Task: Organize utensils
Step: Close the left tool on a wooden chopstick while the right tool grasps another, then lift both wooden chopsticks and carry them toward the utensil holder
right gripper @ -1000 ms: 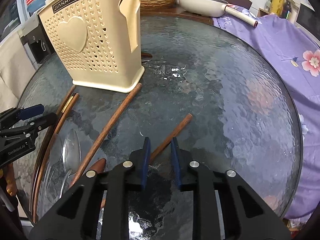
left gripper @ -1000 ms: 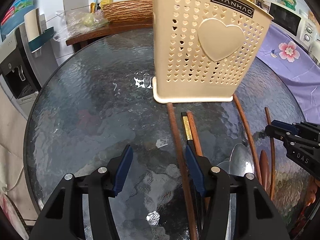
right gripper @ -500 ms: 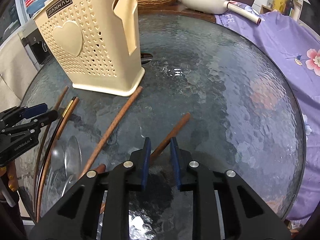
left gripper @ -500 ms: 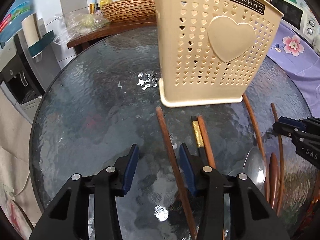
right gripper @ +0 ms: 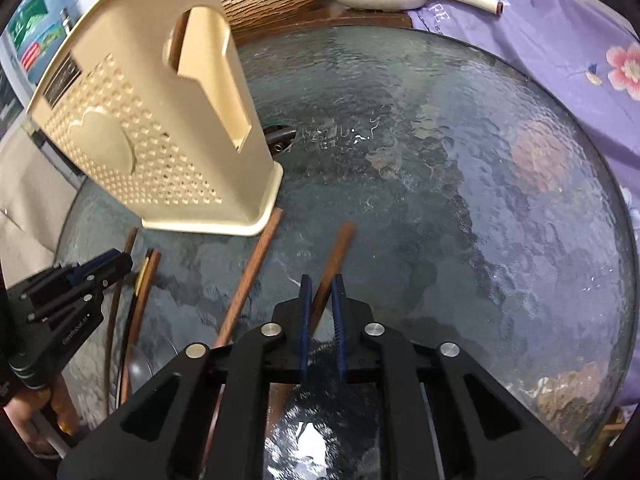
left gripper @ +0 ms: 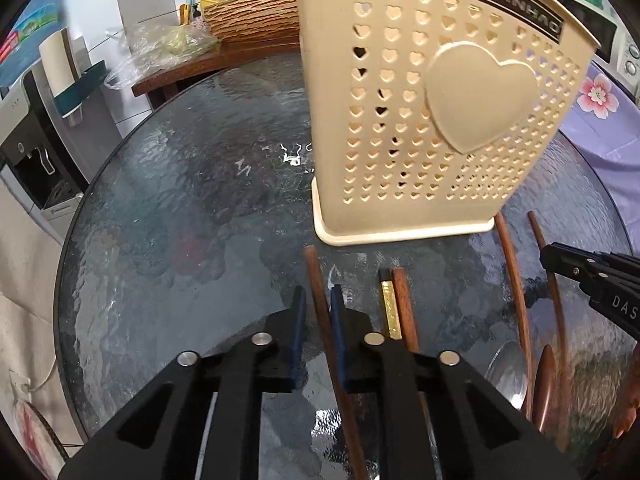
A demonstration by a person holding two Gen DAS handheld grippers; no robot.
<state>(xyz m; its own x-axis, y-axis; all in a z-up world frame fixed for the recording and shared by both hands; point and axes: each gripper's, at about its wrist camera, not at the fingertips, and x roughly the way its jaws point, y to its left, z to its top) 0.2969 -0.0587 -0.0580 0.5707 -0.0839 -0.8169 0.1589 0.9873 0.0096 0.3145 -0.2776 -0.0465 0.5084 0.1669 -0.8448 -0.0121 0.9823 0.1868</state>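
- Left gripper (left gripper: 318,300): jaws have just closed in, now clamped on a brown wooden stick (left gripper: 320,304) that runs between the pads and pokes out ahead of the tips toward the holder.
- Right gripper (right gripper: 320,292): jaws have just pinched tighter, clamped on another wooden stick (right gripper: 336,252), its far end sticking out ahead and slightly right of the tips.
- Both sticks look level with the glass table (left gripper: 180,220); can't tell whether either is off the surface yet.
- Cream utensil holder (left gripper: 432,120), heart-hole pattern, stands upright ahead of the left gripper and ahead-left of the right one. One brown handle shows through its side slot in the right wrist view, so at least one piece seems stowed.
- Left on the table, to the right of the left gripper: a black-and-gold chopstick (left gripper: 389,308) touching a brown one (left gripper: 404,312), two long thin wooden handles (left gripper: 516,292) further right, a metal spoon bowl (left gripper: 508,372), and a wooden spoon (left gripper: 546,384).
- Progress call: early. Two grasps made, nothing from this pair delivered, most utensils loose.
- Remaining: lift both sticks, drop them into the holder top, then clear the rest.
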